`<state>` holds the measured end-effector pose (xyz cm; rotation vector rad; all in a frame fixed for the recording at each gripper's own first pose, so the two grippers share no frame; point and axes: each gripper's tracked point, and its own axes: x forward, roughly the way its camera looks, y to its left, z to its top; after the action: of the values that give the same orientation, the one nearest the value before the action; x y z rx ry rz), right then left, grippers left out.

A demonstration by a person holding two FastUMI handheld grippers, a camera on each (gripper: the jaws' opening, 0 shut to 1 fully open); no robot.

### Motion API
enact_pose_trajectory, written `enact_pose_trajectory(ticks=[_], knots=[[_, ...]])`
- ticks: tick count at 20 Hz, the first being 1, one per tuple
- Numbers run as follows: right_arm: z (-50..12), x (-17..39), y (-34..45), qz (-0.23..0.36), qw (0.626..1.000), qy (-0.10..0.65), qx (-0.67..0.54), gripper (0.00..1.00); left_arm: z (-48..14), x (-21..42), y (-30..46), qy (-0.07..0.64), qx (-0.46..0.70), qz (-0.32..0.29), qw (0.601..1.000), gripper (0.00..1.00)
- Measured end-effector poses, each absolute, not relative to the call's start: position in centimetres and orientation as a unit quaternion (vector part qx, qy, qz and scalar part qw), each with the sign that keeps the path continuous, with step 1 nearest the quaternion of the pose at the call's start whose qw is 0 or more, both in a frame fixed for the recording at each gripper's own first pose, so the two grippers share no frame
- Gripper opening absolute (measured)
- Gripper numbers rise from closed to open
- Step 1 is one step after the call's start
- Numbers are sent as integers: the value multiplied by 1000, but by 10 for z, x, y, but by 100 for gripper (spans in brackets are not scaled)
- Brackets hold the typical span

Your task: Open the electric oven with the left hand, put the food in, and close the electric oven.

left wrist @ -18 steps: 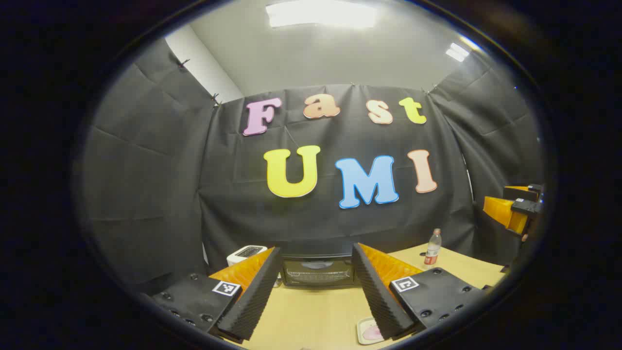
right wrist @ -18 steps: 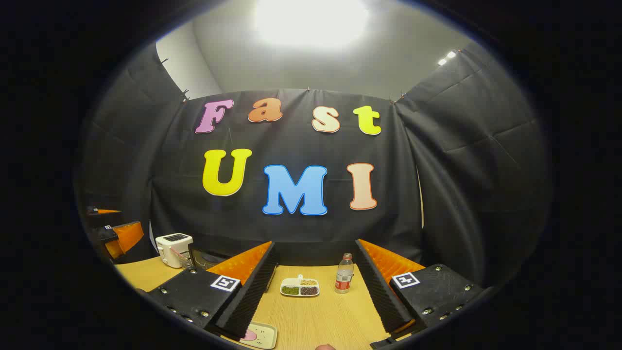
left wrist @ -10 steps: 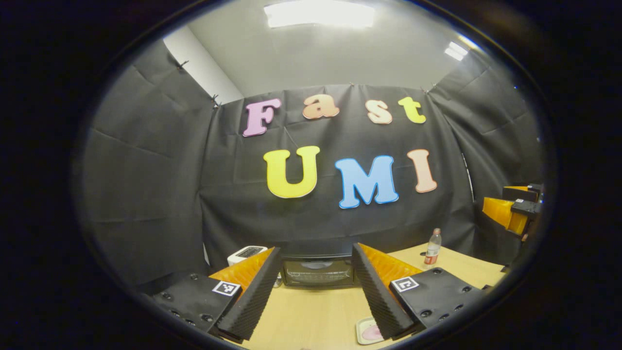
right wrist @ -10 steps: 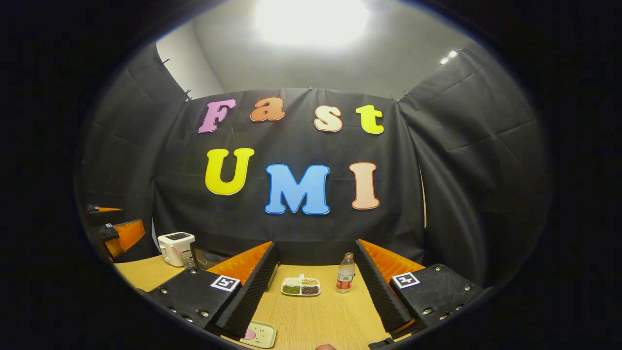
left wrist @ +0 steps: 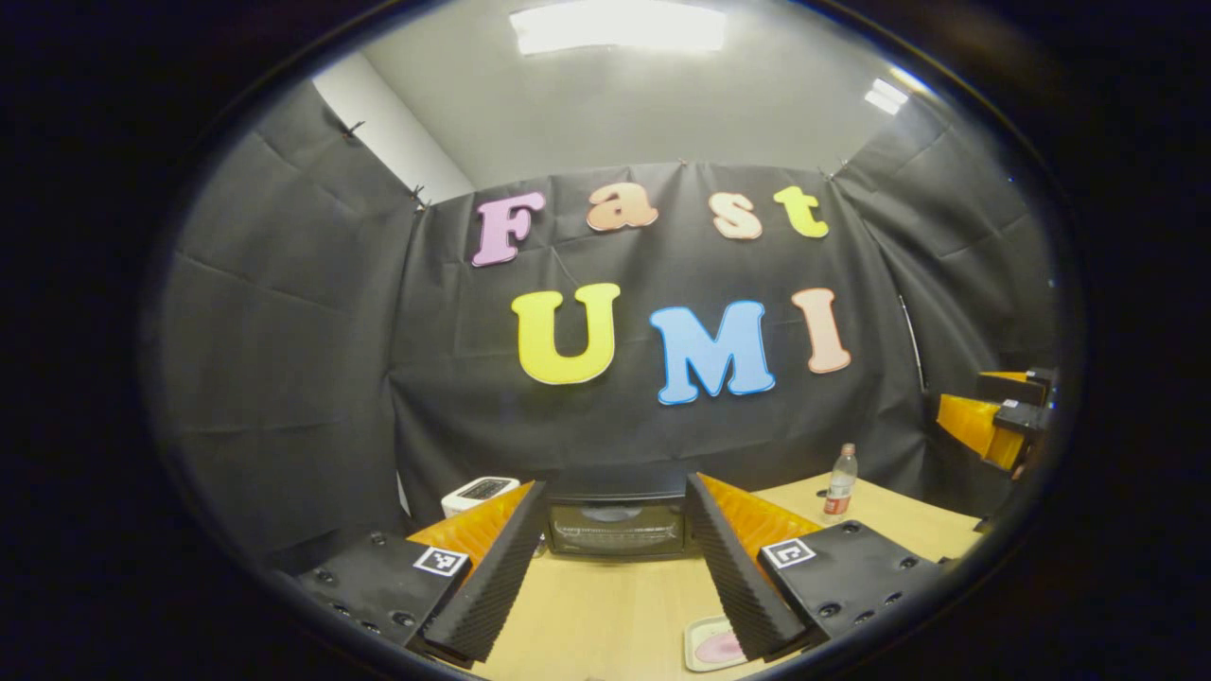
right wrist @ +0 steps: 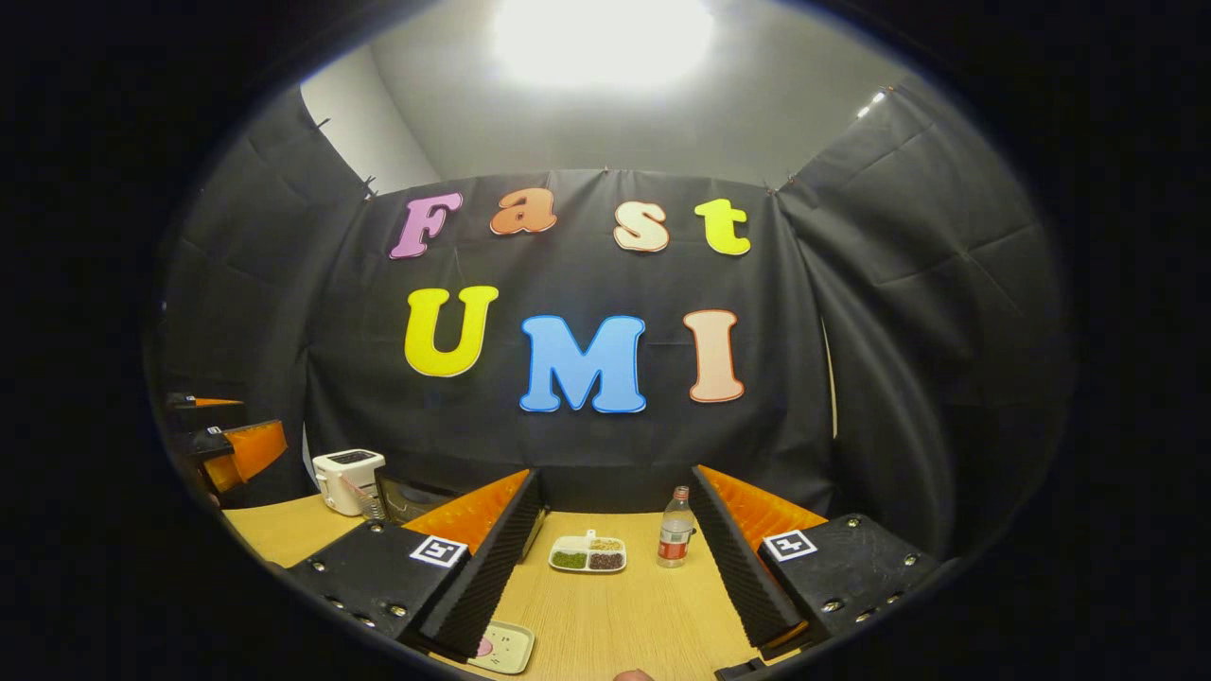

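Electric oven (left wrist: 617, 526), door closed, is sitting framed between the left gripper (left wrist: 615, 567)'s spread fingers; the right gripper (right wrist: 615, 572), likewise spread, is hovering empty above the wooden table (right wrist: 605, 615).

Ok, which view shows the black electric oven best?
The left gripper view: the black electric oven faces it, door framed between the claw's fingers. The right gripper view catches a corner beside the white toaster.

A black electric oven (left wrist: 617, 526) is being shown upright at the far edge of a light wooden table, against the dark cloth wall, its glass door closed. The food, a pink item on a small pale tray (left wrist: 711, 647), is being shown lying flat nearer the camera.
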<state>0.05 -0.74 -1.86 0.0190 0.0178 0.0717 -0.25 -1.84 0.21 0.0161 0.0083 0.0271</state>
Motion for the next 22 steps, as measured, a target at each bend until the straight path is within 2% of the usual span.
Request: enact_pose_trajectory(ticks=[2,3,7,9,10,14,22], knots=[[-27,2,-5,42,999,10,12,98,2,9,-14,5,13,19,1000,100],[-31,3,-3,45,999,13,11,98,0,15,-13,7,13,20,1000,97],[-41,13,14,59,998,10,2,98,-8,64,3,5,4,21,1000,98],[-46,24,16,47,999,20,-1,98,-12,95,9,0,-1,15,1000,97],[-47,27,19,40,999,22,2,98,-15,111,13,0,-2,11,1000,100],[-50,48,33,16,1000,21,12,98,-36,172,25,7,-5,-3,1000,100],[-69,74,46,-36,999,35,5,98,-108,273,18,50,-22,-44,998,100]])
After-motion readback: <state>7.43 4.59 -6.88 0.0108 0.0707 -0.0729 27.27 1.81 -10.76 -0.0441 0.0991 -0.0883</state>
